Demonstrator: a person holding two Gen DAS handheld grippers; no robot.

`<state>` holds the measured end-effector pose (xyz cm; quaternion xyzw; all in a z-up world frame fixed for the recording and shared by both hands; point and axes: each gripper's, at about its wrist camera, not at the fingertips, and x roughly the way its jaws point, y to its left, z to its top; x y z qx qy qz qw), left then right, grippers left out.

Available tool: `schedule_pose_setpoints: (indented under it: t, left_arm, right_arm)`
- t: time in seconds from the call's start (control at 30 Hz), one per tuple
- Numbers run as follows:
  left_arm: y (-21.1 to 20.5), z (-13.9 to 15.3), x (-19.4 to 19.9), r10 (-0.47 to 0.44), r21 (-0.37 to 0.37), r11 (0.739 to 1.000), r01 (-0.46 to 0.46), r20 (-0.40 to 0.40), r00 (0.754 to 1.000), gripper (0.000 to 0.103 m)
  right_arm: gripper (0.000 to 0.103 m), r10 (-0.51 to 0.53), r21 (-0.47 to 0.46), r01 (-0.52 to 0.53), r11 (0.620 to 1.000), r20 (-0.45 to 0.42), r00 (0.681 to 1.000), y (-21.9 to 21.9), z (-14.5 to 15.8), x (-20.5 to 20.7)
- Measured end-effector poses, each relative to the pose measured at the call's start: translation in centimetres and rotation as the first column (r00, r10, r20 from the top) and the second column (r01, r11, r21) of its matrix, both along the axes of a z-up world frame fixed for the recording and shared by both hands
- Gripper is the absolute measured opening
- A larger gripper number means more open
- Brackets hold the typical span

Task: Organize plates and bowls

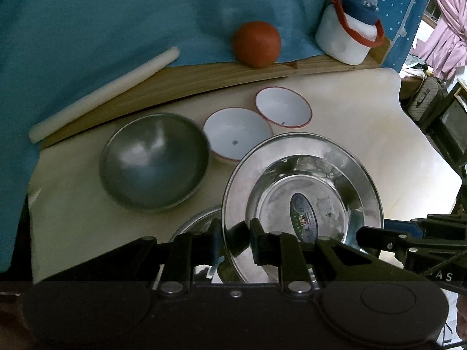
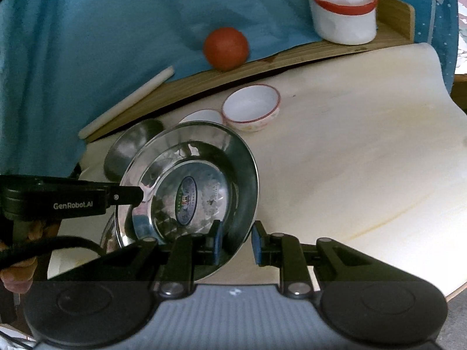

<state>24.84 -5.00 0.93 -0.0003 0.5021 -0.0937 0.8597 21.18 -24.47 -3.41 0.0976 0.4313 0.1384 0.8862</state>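
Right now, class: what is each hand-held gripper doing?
Left hand-held gripper: closed on the steel plate's rim.
Right hand-held gripper: closed on the same plate's opposite rim.

Both my wrist views look steeply down, close over the desk [image 1: 364,110]. Left sits leftward, right opposite. Shared: steel plate [image 1: 303,186], red ball [image 2: 226,48], white container [image 2: 343,14].
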Motion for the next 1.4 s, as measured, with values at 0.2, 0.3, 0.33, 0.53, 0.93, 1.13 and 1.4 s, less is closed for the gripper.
schedule_pose_setpoints:
  t: [0.2, 0.3, 0.33, 0.53, 0.93, 1.13, 1.4]
  left_arm:
    - [1.6, 0.1, -1.2, 0.014, -0.002, 1.0, -0.014, 0.001, 1.0, 0.022]
    - [2.3, 0.1, -1.7, 0.019, 0.001, 1.0, -0.019, -0.001, 1.0, 0.022]
    - [2.6, 0.1, -1.9, 0.021, 0.002, 1.0, -0.021, -0.001, 1.0, 0.022]
    - [3.8, -0.1, -2.8, 0.026, 0.01, 1.0, -0.026, -0.011, 1.0, 0.022]
    - [5.0, -0.8, -4.6, 0.04, 0.027, 0.999, -0.039, -0.039, 0.998, 0.023]
    - [5.2, -1.0, -5.1, 0.06, 0.041, 0.997, -0.058, -0.047, 0.997, 0.023]
    - [4.9, -1.4, -4.9, 0.079, 0.069, 0.995, -0.076, -0.051, 0.996, 0.024]
  right_arm:
    - [0.024, 0.02, -0.002, -0.02, 1.0, 0.0, 1.0, 1.6, 0.1, -0.8]
    - [0.024, 0.028, -0.003, -0.028, 1.0, -0.002, 1.0, 2.4, 0.1, -1.1]
    - [0.024, 0.031, -0.003, -0.031, 1.0, -0.002, 1.0, 2.6, 0.0, -1.3]
    - [0.024, 0.05, -0.005, -0.05, 0.999, -0.013, 0.999, 3.9, -0.2, -1.8]
    - [0.024, 0.081, -0.007, -0.081, 0.997, -0.045, 0.996, 5.5, -1.2, -2.2]
    - [0.024, 0.094, -0.01, -0.095, 0.995, -0.058, 0.994, 6.1, -1.6, -2.5]
    - [0.024, 0.113, -0.021, -0.114, 0.993, -0.069, 0.991, 6.5, -2.1, -1.9]
